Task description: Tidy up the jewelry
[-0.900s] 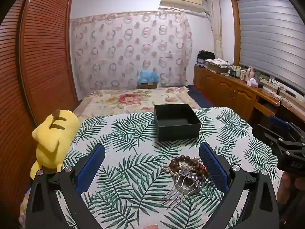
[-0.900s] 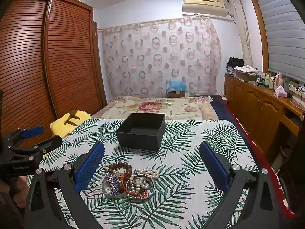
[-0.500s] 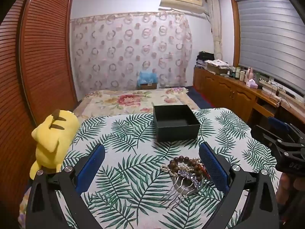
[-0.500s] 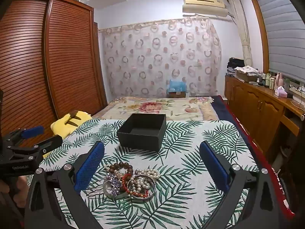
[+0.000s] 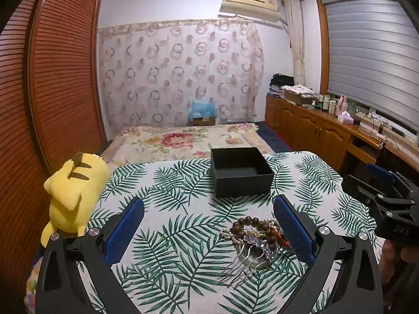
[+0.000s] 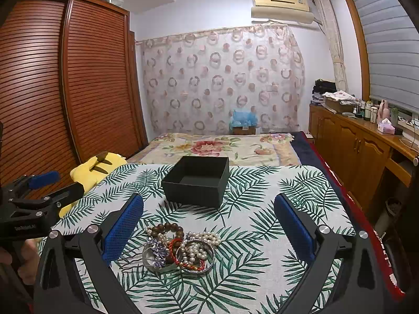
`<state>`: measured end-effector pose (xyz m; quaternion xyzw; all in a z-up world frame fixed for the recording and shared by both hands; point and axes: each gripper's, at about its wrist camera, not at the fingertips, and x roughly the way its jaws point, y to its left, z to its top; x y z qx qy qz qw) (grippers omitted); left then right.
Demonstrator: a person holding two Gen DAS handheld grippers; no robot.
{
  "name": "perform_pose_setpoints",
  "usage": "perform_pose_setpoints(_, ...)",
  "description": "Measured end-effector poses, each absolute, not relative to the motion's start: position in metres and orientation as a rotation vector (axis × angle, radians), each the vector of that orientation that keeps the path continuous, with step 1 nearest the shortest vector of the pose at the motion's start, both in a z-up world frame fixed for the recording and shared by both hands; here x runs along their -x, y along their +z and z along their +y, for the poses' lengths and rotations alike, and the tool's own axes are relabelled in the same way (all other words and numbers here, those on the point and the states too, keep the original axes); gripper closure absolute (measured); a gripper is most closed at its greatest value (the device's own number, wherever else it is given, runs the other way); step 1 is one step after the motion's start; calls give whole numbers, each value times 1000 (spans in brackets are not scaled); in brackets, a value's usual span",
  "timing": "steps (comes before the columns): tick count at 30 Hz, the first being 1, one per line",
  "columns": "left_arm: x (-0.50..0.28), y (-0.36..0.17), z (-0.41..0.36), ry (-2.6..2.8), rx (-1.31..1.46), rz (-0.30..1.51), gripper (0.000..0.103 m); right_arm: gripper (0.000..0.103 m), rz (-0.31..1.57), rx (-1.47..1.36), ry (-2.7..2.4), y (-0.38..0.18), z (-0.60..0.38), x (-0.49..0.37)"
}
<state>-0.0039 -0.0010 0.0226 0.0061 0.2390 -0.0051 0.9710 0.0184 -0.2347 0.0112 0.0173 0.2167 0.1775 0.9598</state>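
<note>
A pile of jewelry [image 5: 255, 238] lies on the palm-leaf tablecloth [image 5: 170, 225]: a brown bead bracelet, pearl strands, a red bracelet, silver bangles and a metal hair comb with purple flowers. It also shows in the right wrist view [image 6: 180, 248]. An empty black box [image 5: 241, 171] stands open behind it, also seen in the right wrist view [image 6: 196, 180]. My left gripper [image 5: 209, 225] is open and empty, the pile by its right finger. My right gripper [image 6: 209, 225] is open and empty, the pile nearer its left finger.
A yellow plush toy [image 5: 74, 191] lies at the table's left edge. A bed with a floral cover [image 5: 183, 141] is behind the table. Wooden cabinets [image 5: 314, 130] run along the right and a wooden wardrobe [image 6: 65, 91] on the left.
Both grippers have drifted only slightly; the box and jewelry sit marginally lower in the right wrist view. Nothing was grasped or moved.
</note>
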Motion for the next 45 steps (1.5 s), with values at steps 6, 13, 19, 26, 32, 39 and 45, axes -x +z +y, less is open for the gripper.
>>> perform_pose_setpoints(6,6,21,0,-10,-11,478,8,3,439,-36,360,11,-235,-18)
perform_pose_setpoints(13,7,20,0,-10,-9,476,8,3,437,-37,360,11,-235,-18)
perform_pose_setpoints(19,7,20,0,-11,-8,475,8,2,438,-35,361,10,-235,-19)
perform_pose_setpoints(26,7,18,1,-12,-7,473,8,2,438,-36,361,11,-232,-17)
perform_pose_setpoints(32,7,19,1,-12,-8,473,8,3,440,-35,362,15,-230,-15)
perform_pose_setpoints(39,8,19,1,-11,-7,472,8,3,438,-35,363,17,-229,-14)
perform_pose_setpoints(45,8,19,1,-11,-8,472,8,3,438,-34,363,18,-228,-11)
